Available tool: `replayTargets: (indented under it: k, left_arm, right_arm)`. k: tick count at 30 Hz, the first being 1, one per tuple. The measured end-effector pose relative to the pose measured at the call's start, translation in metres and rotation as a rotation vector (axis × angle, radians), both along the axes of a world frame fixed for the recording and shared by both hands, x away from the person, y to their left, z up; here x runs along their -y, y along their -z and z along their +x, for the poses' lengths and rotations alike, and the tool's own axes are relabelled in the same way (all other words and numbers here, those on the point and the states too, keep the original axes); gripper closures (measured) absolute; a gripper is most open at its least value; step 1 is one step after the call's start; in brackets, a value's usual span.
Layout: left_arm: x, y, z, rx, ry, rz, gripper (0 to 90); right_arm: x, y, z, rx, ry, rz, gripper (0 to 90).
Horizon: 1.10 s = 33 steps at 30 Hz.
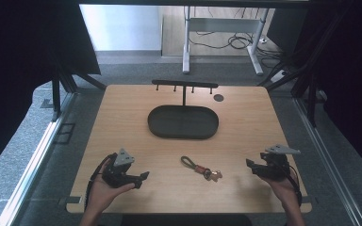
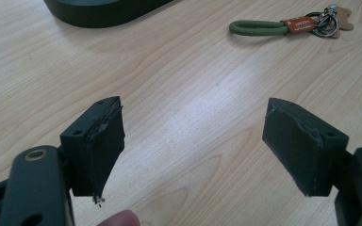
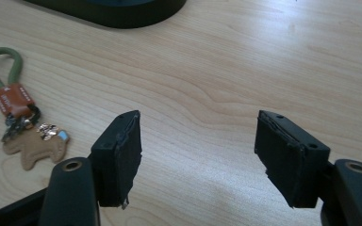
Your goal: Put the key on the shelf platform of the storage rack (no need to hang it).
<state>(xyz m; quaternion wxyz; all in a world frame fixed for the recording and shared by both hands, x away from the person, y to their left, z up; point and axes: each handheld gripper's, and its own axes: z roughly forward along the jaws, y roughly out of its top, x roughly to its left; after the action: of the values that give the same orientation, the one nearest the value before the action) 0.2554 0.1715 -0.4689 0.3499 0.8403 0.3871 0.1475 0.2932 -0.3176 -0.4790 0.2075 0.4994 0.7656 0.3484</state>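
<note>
The wooden table [image 1: 122,117] carries a dark oval tray [image 1: 183,122] toward its far edge, with a black hook rack [image 1: 185,84] standing just behind. A keychain [image 1: 201,167] lies near the middle of the near edge, its long axis slanting, green loop [image 2: 257,28] toward the far-left and tan charm [image 3: 35,146] toward the near-right, bare wood all round. The left gripper [image 1: 144,176] and right gripper [image 1: 249,163] sit by the near corners, jaws spread wide, holding nothing.
</note>
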Motion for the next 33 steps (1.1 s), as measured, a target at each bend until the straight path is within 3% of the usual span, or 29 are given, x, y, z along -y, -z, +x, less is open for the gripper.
replayTargets:
  k: [5,12,33]
  left_arm:
    - [0.001,0.001,0.001,-0.002,0.011,0.001,21.5]
    - [-0.001,0.003,0.002,-0.011,0.024,-0.023,21.6]
    - [-0.001,0.001,0.001,-0.007,0.028,-0.027,21.6]
  right_arm:
    - [-0.004,-0.009,0.001,-0.010,-0.027,-0.036,34.2]
    - [-0.020,-0.025,0.008,-0.059,-0.096,-0.096,36.9]
    - [-0.061,-0.050,0.022,-0.143,-0.309,-0.177,41.7]
